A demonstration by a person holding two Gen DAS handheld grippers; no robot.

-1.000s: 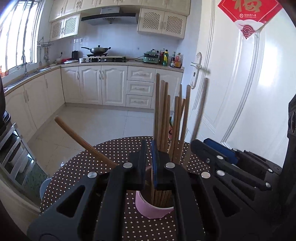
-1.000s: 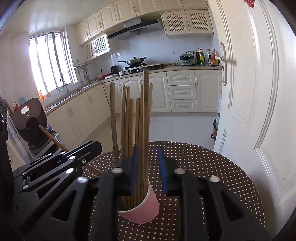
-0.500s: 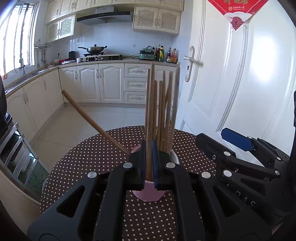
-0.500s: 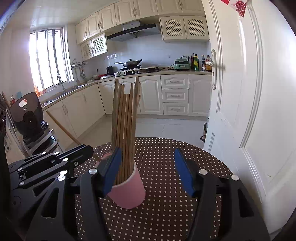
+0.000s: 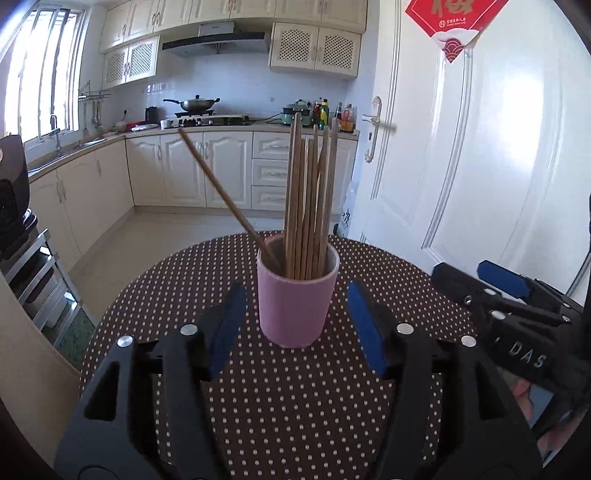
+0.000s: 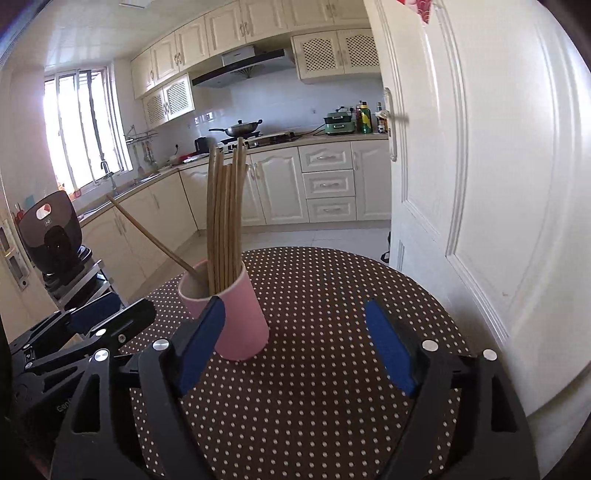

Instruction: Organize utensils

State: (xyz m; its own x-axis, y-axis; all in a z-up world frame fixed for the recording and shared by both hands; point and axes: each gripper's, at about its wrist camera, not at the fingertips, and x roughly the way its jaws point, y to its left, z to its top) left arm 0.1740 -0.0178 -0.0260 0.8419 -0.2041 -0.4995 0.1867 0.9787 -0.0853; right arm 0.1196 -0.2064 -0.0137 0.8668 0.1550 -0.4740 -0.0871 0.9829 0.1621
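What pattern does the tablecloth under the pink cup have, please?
The tablecloth is dark brown with small white polka dots, clearest in the left wrist view.

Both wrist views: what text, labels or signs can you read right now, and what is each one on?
"DAS": white letters on the right gripper body, seen from the left wrist view.
"Gen...": partial word on the left gripper body, the rest cut off.
Red door hanging: a large gold Chinese character, cropped, and a small line below it too small to read.
Counter bottles: labels too small.
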